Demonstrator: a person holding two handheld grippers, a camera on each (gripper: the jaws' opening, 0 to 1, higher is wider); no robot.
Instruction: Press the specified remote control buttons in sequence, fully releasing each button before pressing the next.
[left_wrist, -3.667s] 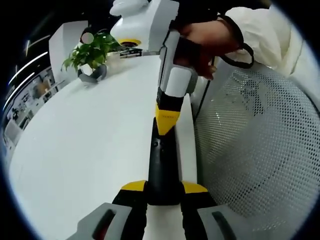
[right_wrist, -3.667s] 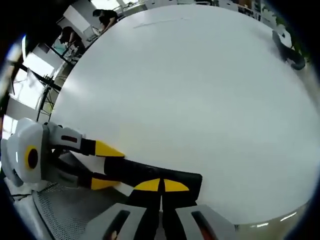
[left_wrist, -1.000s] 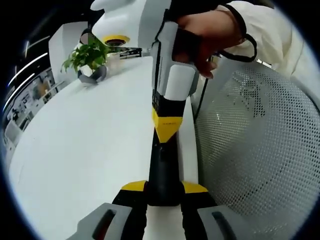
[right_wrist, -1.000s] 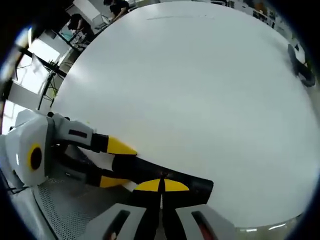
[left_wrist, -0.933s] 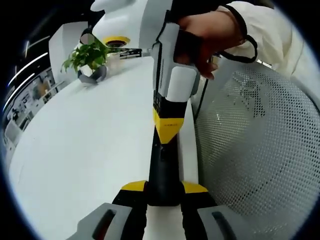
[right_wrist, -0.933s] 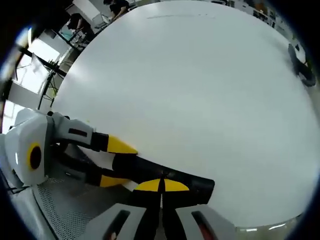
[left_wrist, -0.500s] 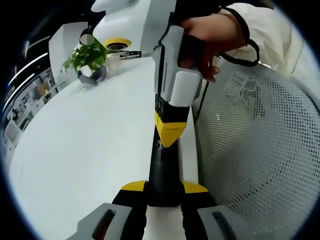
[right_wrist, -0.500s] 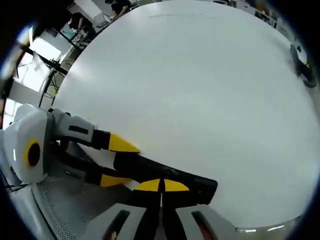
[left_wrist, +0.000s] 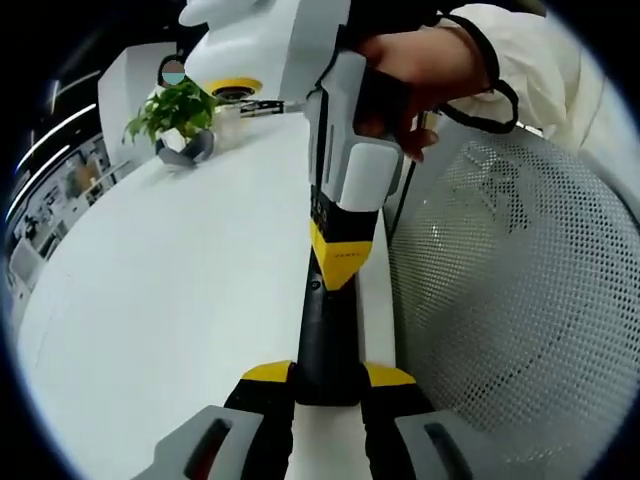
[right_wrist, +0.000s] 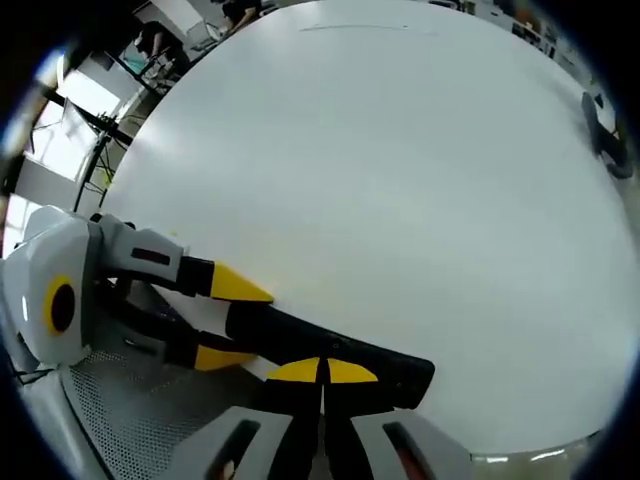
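Note:
A slim black remote control (left_wrist: 325, 335) lies along the near edge of the white table (left_wrist: 170, 300). My left gripper (left_wrist: 328, 375) is shut on its near end, one yellow-tipped jaw on each side. My right gripper (left_wrist: 340, 268), held by a hand (left_wrist: 420, 75), comes down from above. It is shut, and its joined yellow tip rests on the remote's top face. In the right gripper view the shut right gripper (right_wrist: 321, 372) sits on the remote control (right_wrist: 340, 352). The left gripper (right_wrist: 232, 322) clamps the remote's end from the left.
A white mesh chair back (left_wrist: 500, 300) stands close beside the table edge at the right. A potted plant (left_wrist: 175, 110) sits far back on the table, its pot (right_wrist: 610, 140) at the right gripper view's edge. Broad bare tabletop (right_wrist: 400, 180) stretches beyond the remote.
Since the earliest frame my right gripper's tip has slid a little nearer along the remote toward the left jaws. Over the last second it barely shifts. The left grip is unchanged.

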